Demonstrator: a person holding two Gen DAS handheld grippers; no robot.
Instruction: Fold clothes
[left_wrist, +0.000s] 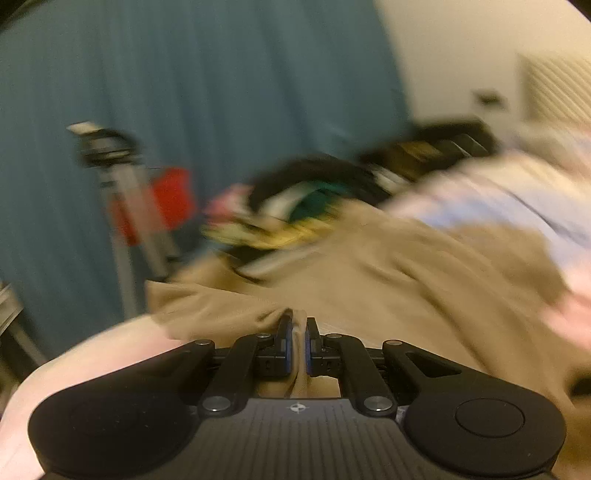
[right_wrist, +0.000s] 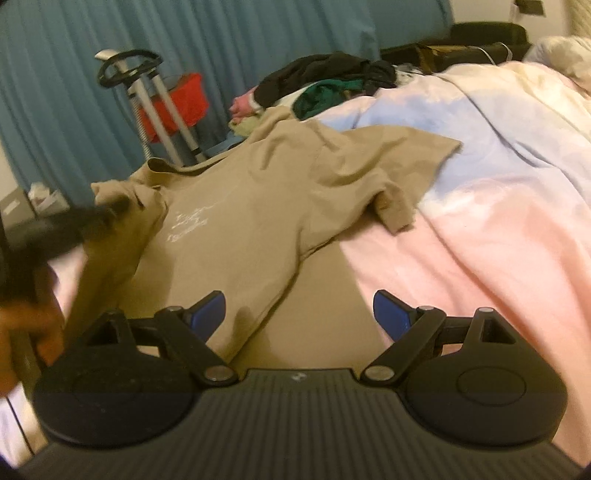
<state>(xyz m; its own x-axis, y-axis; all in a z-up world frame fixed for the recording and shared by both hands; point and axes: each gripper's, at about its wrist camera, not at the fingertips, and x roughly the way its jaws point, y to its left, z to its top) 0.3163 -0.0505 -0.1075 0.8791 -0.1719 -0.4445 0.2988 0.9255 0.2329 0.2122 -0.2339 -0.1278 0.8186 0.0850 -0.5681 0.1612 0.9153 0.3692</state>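
A tan T-shirt (right_wrist: 240, 206) with a faint white print lies spread on the pink and blue bedspread (right_wrist: 480, 192). In the left wrist view, which is motion-blurred, my left gripper (left_wrist: 298, 332) is shut on a pinched fold of the tan T-shirt (left_wrist: 369, 280). In the right wrist view the left gripper (right_wrist: 110, 208) appears blurred at the shirt's left edge, with a hand (right_wrist: 22, 332) below it. My right gripper (right_wrist: 299, 308) stands wide open over the shirt's near hem, with nothing between its blue pads (right_wrist: 208, 314).
A heap of dark, green and pink clothes (right_wrist: 325, 81) lies at the bed's far side. Beyond stand a trolley with a red bag (right_wrist: 173, 103), a blue curtain (right_wrist: 221, 33) and a dark case (right_wrist: 480, 40). Pillows (right_wrist: 561, 55) sit at the far right.
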